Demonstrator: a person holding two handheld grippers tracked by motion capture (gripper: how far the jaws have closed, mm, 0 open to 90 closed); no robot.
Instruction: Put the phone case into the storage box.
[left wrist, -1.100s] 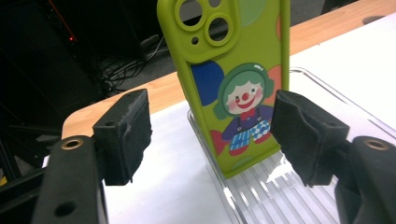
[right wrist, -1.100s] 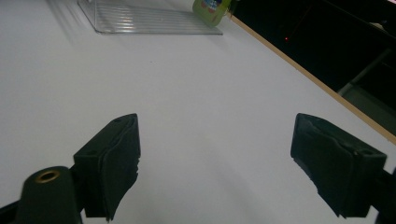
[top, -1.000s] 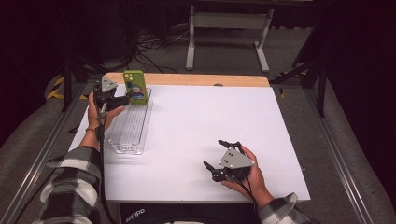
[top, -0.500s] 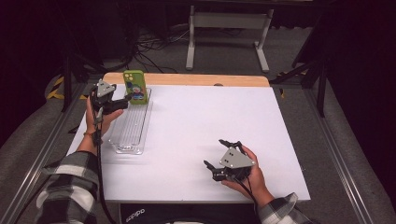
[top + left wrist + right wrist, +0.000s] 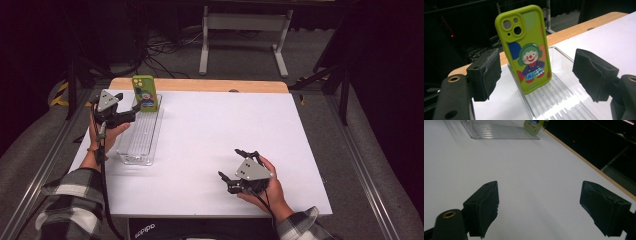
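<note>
Green phone case, clown print and camera cutouts facing my left gripper's camera, stands upright at the far end of the clear ribbed tray. It leans back slightly, its lower edge down on the tray floor; what props it at the back I cannot tell. In the high view the case sits at the tray's far end, near the wooden table edge.

Left gripper: hangs just beside the case on its left, at the tray's far left corner. Jaws have just been opening; in its own view the pads stand spread to either side with the case ahead of them and clear air on both sides. Nothing pinched, no contact.

Right gripper: rests on the white table top near my edge, well apart from tray and case. Jaws wide apart over bare white surface, holding nothing.

Step in hand, as I judge it: the case is placed in the tray and let go, the left gripper clear of it.

Next move: draw the left gripper straight away from the case with the jaws kept wide, so neither pad clips an edge. The case stands on a narrow edge, so a light nudge could tip it flat.
</note>
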